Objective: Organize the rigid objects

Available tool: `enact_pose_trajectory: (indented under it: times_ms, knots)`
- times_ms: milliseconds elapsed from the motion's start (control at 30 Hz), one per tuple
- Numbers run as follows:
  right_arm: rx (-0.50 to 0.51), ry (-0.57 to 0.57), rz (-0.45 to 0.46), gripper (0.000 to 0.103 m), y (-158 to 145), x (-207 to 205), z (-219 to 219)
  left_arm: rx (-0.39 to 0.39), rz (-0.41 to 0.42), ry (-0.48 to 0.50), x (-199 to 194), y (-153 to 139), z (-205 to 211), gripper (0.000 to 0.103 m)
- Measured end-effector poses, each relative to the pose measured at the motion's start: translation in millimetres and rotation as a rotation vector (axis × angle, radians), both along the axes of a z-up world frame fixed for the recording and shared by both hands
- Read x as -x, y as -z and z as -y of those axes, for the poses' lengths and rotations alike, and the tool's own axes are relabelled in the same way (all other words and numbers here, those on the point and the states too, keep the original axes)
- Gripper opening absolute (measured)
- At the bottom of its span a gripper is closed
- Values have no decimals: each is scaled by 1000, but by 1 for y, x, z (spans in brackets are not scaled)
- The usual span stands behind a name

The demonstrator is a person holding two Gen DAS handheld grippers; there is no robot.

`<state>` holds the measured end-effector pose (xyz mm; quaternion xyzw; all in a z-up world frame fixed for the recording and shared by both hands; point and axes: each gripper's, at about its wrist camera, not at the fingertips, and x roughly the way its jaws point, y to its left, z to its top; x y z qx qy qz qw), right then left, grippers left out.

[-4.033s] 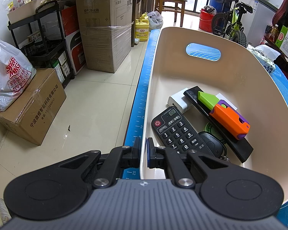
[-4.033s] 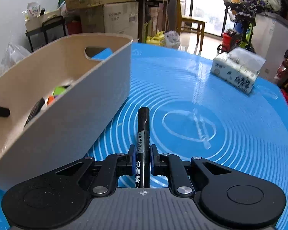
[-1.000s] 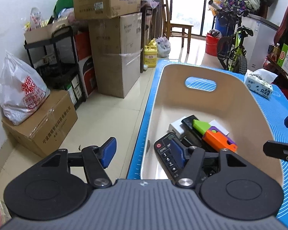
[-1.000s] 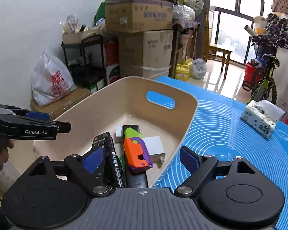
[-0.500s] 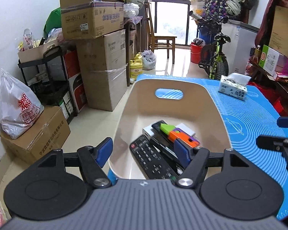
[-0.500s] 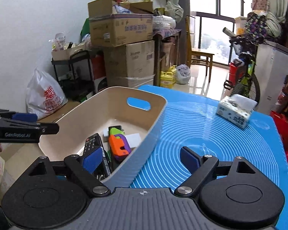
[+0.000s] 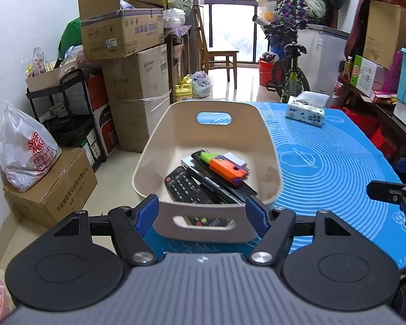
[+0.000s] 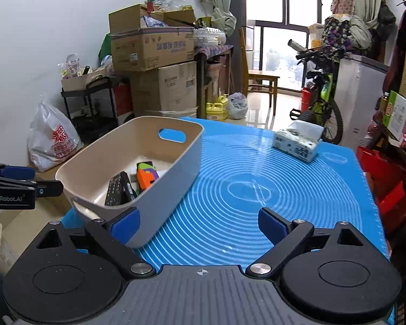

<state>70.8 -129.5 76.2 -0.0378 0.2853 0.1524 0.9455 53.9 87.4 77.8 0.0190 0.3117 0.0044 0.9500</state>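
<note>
The blue mat (image 8: 297,195) covers the tabletop and is the reference for all positions below. A beige bin (image 7: 268,162) with cut-out handles at both ends stands on the mat's left part, along its left edge. Toward the mat's far right corner a tissue pack (image 8: 297,142) lies on its own, well apart from the bin. Inside the bin, resting on its floor: a black remote control (image 7: 182,185) at the near left; a long black remote (image 7: 246,188) lying diagonally beside it; an orange, green and purple toy (image 7: 224,169) lying on top of that long remote; and a white block (image 7: 236,159) at the far side, partly covered by the toy. Smaller dark items lie between the two remotes; they cannot be identified. The left gripper (image 7: 203,212) is held before the bin's near end wall, its blue pads set wide apart and empty, neither touching the wall. The right gripper (image 8: 199,224) is held over the mat's near edge, just right of the bin; its jaws are opening, with nothing between them.
</note>
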Motion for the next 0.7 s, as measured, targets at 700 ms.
enact_pose_trajectory:
  times_ms: [700]
  knots:
    - [14, 90, 59, 97, 23, 112, 42, -8, 6, 52, 83, 15, 47, 72]
